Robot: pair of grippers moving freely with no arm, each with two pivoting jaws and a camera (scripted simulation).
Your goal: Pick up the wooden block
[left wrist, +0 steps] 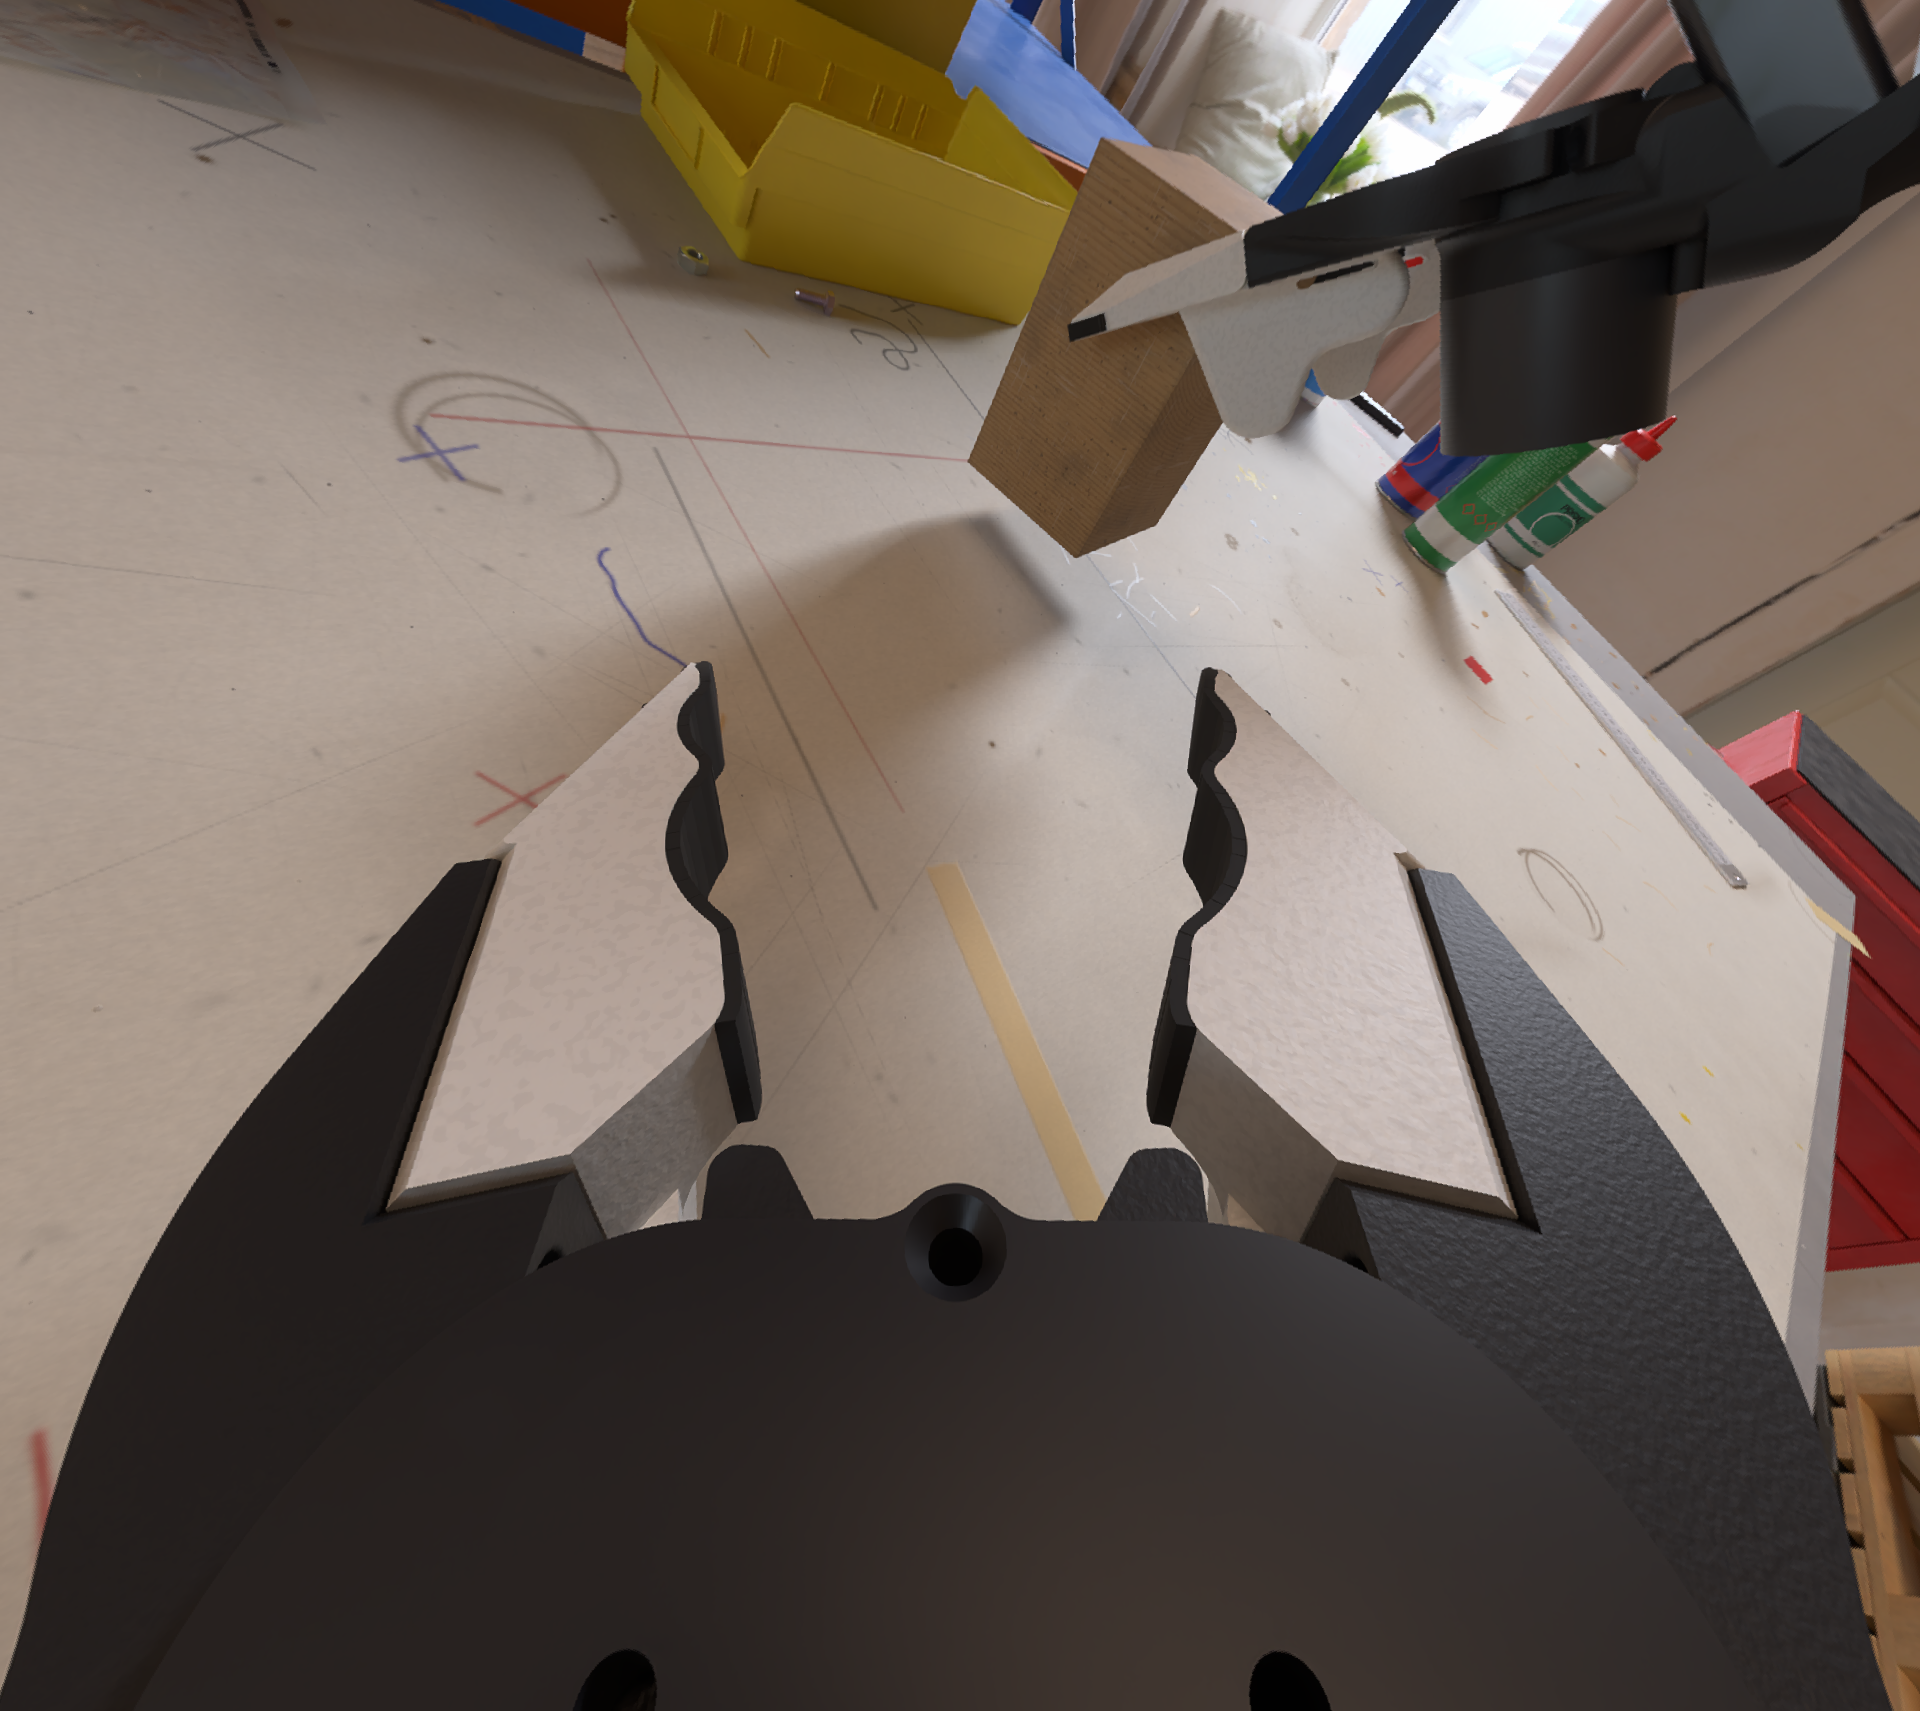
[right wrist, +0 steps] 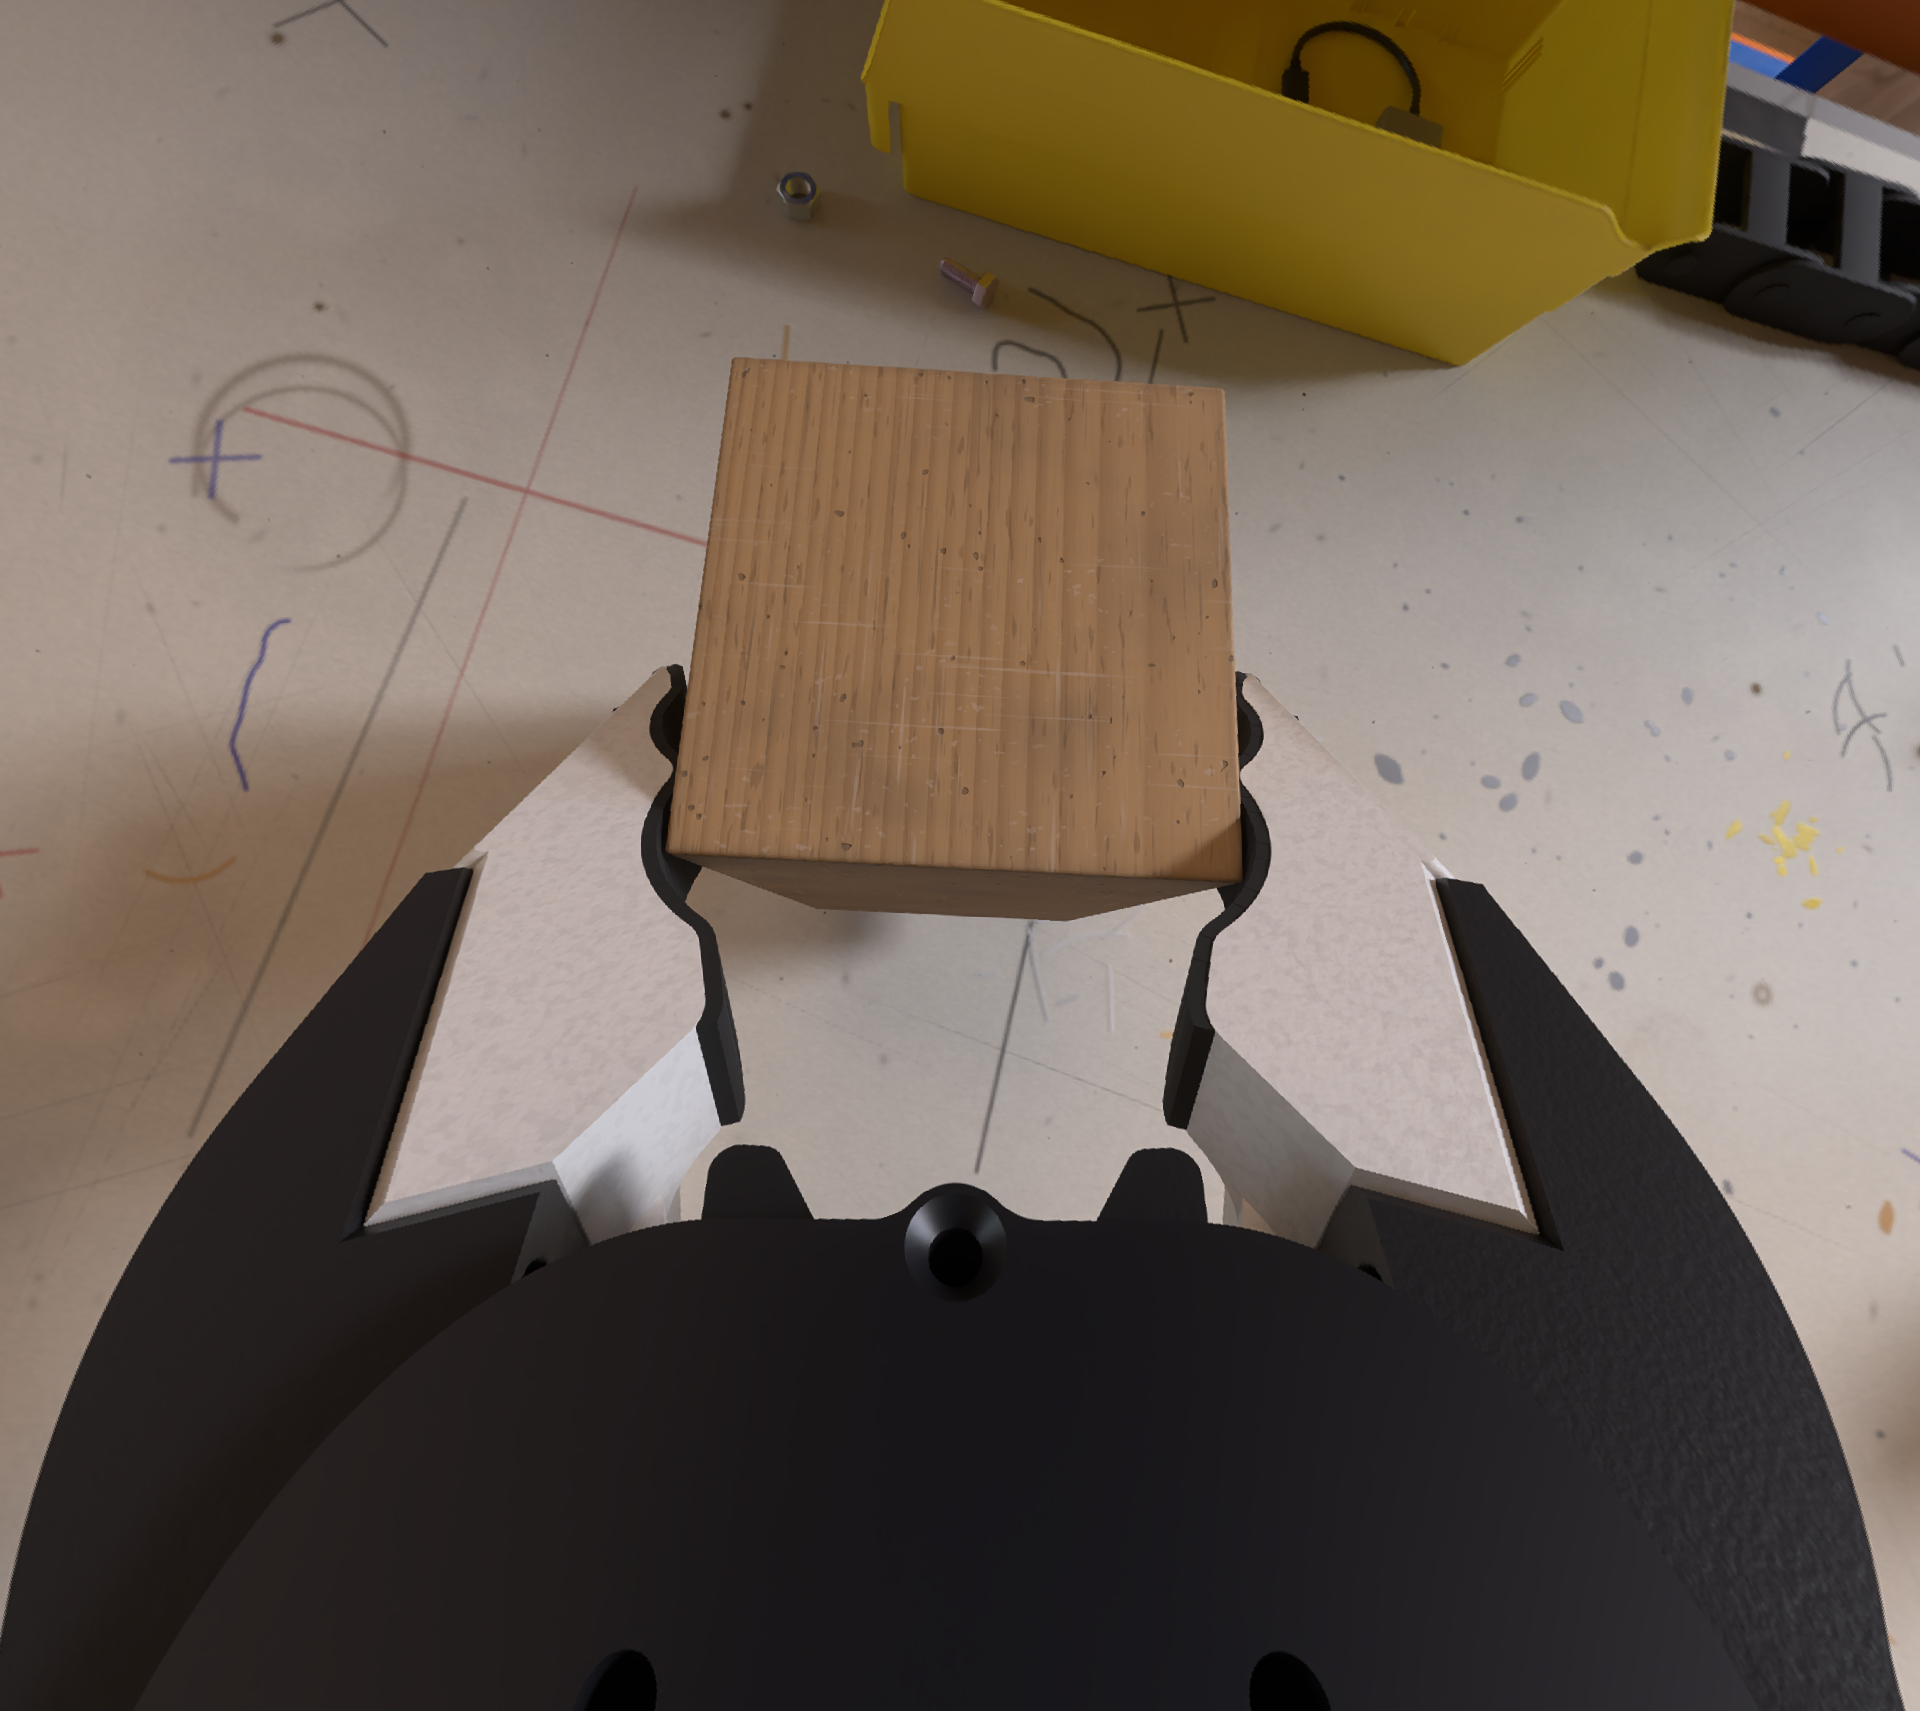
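The wooden block [right wrist: 961, 622] is a light brown cube with a fine grain. My right gripper [right wrist: 956, 685] is shut on it, both fingertips pressed on its left and right sides. In the left wrist view the block [left wrist: 1091, 373] hangs clear above the table [left wrist: 312, 622], tilted, with its shadow below it, and the right gripper [left wrist: 1195, 300] holds it from the right. My left gripper [left wrist: 951, 674] is open and empty, low over the table in front of the block.
A yellow bin [right wrist: 1299, 103] with a black cable inside stands beyond the block; it also shows in the left wrist view [left wrist: 831, 186]. A nut [right wrist: 797, 194] and a bolt [right wrist: 968, 281] lie near it. Glue bottles [left wrist: 1527, 498] and a metal ruler [left wrist: 1621, 726] lie by the table's right edge.
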